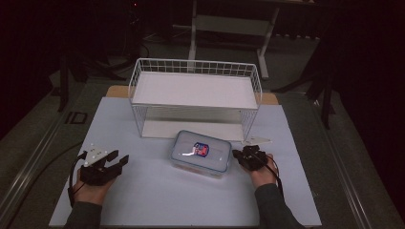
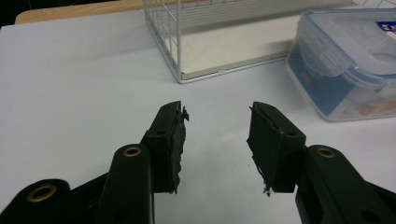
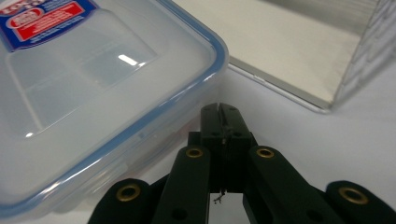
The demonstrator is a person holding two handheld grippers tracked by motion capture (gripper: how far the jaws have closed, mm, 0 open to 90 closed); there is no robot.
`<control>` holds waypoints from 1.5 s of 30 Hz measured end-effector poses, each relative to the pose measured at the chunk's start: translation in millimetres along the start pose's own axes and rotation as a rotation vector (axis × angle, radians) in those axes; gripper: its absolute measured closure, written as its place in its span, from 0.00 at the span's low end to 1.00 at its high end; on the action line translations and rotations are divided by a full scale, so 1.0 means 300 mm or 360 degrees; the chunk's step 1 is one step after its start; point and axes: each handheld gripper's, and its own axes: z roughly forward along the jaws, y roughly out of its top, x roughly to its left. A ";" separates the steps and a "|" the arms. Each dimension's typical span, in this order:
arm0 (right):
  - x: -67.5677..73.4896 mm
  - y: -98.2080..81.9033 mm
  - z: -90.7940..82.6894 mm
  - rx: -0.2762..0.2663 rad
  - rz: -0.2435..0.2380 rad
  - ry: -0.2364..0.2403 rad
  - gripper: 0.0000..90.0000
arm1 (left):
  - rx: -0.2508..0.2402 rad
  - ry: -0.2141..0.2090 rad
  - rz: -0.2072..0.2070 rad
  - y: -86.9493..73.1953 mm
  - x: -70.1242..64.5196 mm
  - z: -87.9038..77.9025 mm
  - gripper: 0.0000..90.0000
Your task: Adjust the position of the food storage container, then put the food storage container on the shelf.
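Clear plastic container (image 1: 201, 151), blue-rimmed lid with red-blue label, sits on white table mat (image 1: 143, 195), just in front of white wire rack (image 1: 196, 90). Right gripper (image 1: 237, 154) at container's right edge, jaws pressed together, nothing between them, tips just beside lid rim; contact cannot be told. Left gripper (image 1: 120, 159) well apart to left, low over mat, jaws parted with bare gap, holding nothing.
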 end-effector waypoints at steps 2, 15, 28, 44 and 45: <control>0.009 0.011 0.016 0.0001 0.0004 -0.0004 1.00 | 0.0003 -0.0010 -0.0002 0.001 0.000 0.004 0.61; 0.090 0.077 0.101 -0.0027 0.0024 0.0071 1.00 | 0.0022 -0.0035 0.0020 0.003 -0.008 0.020 0.65; 0.146 0.131 0.150 -0.0018 0.0011 0.0030 0.96 | 0.0019 -0.0046 0.0042 0.005 -0.009 0.021 0.64; 0.110 0.127 0.029 -0.0095 0.0061 0.0151 0.58 | 0.0027 -0.0120 0.0018 0.008 -0.010 0.028 0.58; 0.108 0.125 0.024 -0.0100 0.0078 0.0177 0.57 | 0.0027 -0.0137 0.0003 0.008 -0.010 0.029 0.57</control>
